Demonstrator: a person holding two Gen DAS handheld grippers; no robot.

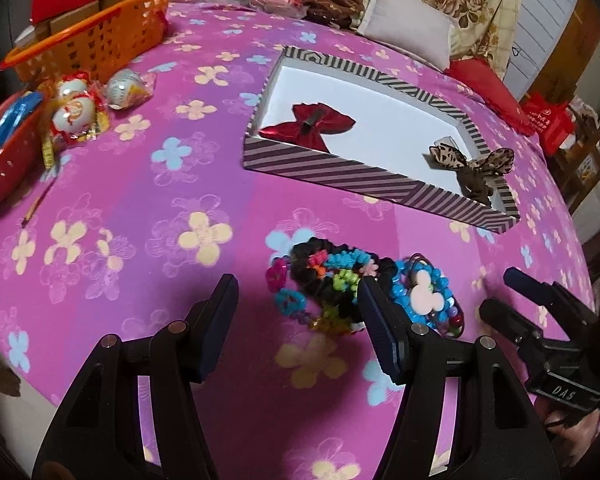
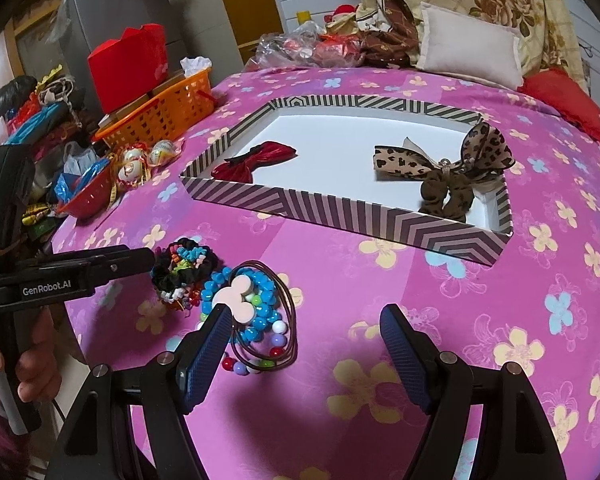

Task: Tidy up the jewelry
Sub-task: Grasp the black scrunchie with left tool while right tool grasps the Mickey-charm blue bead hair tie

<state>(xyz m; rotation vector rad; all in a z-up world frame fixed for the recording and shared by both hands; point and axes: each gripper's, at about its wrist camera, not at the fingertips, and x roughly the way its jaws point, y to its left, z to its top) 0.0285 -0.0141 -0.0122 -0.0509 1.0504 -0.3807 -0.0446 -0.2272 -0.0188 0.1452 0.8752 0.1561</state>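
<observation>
A striped shallow box [image 1: 324, 166] [image 2: 340, 208] lies on the pink flowered bedspread. In it lie a red bow [image 1: 312, 124] [image 2: 256, 160] and a leopard-print bow scrunchie [image 1: 476, 164] [image 2: 448, 172]. Near me lie a black scrunchie with coloured flowers [image 1: 324, 280] [image 2: 184, 268] and a blue bead bracelet with a pink mouse-shaped charm [image 1: 424, 300] [image 2: 244, 304], with brown hair ties and coloured beads. My left gripper [image 1: 296, 288] is open and empty, just before the pile. My right gripper [image 2: 306, 320] is open and empty, with its left finger by the bracelet.
An orange basket [image 1: 96, 40] [image 2: 168, 112] with boxes, a red bowl [image 1: 4, 160] [image 2: 88, 200] and wrapped round ornaments [image 1: 76, 108] stand at the left. Pillows and clutter lie at the back. The right gripper shows in the left wrist view [image 1: 540, 320].
</observation>
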